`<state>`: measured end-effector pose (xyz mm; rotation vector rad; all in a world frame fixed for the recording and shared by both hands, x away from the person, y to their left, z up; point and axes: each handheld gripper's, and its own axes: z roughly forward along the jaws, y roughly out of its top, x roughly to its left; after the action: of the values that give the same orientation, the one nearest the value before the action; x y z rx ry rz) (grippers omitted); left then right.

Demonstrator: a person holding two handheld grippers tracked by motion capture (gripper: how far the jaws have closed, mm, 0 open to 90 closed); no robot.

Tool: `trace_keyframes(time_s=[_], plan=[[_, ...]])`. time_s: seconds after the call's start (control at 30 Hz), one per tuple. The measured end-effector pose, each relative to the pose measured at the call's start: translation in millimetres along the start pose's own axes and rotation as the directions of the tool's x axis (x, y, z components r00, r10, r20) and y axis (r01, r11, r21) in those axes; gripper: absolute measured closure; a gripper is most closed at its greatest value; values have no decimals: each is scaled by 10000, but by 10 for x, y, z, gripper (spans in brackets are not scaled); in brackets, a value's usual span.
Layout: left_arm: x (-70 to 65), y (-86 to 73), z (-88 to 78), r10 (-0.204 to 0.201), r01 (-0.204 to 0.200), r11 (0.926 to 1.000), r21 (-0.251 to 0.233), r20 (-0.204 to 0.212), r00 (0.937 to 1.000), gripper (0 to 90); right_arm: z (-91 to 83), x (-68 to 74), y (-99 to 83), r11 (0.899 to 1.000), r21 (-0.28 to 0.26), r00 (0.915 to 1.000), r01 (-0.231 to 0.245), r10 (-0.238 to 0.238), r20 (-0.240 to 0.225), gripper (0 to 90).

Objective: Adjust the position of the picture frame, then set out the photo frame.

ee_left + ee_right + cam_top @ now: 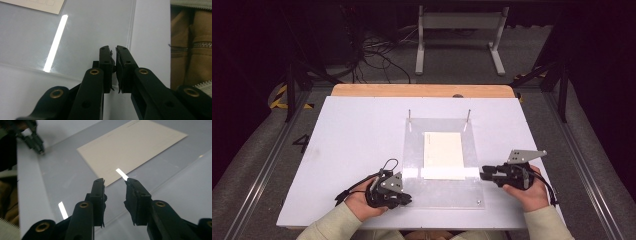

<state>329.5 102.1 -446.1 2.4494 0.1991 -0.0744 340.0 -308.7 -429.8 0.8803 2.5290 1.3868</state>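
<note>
Cream sheet (pixel 443 155) lies flat under a clear plate (pixel 442 192) at mid-counter (pixel 357 130), a bright glare strip across its near edge. Two thin pins (pixel 409 116) stand at the plate's far corners. Left gripper (pixel 406 201) at the plate's near left corner, jaws pressed together, nothing between them. Right gripper (pixel 482 175) at the plate's right edge, level with the sheet's near edge, jaws partly spread, empty. Nothing stands between either gripper and the sheet. Beyond the counter: a wooden strip (pixel 422 90), cables (pixel 377 55), a grey frame (pixel 460 35).
</note>
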Motion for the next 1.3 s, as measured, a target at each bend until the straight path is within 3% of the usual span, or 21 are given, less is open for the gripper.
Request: trace_keyframes(time_s=[0.17,0.27,0.33,0.47,0.57,0.63,0.83,1.0,1.1,1.2,1.23,1.27,1.3], plan=[[-55,42,26,317,-318,9993,171,65,9995,837,-29,211,-146,9974,301,9956,652,-630,-691,717],[-27,34,23,240,-243,9996,120,223,9995,837,-31,342,-217,9886,684,9825,1341,-1236,-1394,717],[-13,30,24,236,-238,9997,71,330,9992,837,-17,386,-266,9818,867,9778,1687,-1556,-1406,717],[-8,31,24,269,-272,9996,72,369,9990,837,36,389,-319,9718,1335,9752,1945,-1769,-1329,768],[-11,29,26,268,-271,9996,50,418,9988,838,46,426,-315,9651,1337,9710,2251,-2108,-1132,807],[-33,32,31,340,-348,9993,101,723,9968,839,44,438,-313,9619,1398,9689,2349,-2203,-1127,827],[-144,22,27,619,-694,9967,411,1607,9851,836,15,558,-324,9536,1819,9567,2398,-2002,-2115,832],[-161,-6,19,580,-664,9970,390,1876,9805,833,11,641,-338,9458,1945,9449,2601,-2079,-2527,832],[-153,-2,8,551,-653,9967,481,1884,9805,818,11,633,-344,9523,1927,9486,2364,-1832,-2582,825],[-133,-6,-5,452,-499,9986,195,1922,9803,763,10,619,-338,9526,1878,9472,2393,-1865,-2608,791],[-106,0,-49,356,-321,9992,-224,1795,9831,708,-26,604,-306,9622,1300,9540,2393,-2081,-2158,746],[-106,0,-49,356,-321,9992,-224,1795,9831,671,-26,604,-306,9622,1300,9540,2393,-2081,-2158,746],[-76,2,-84,144,-72,9989,-469,1557,9877,671,-54,586,-280,9662,989,9582,2381,-2170,-1862,734]])
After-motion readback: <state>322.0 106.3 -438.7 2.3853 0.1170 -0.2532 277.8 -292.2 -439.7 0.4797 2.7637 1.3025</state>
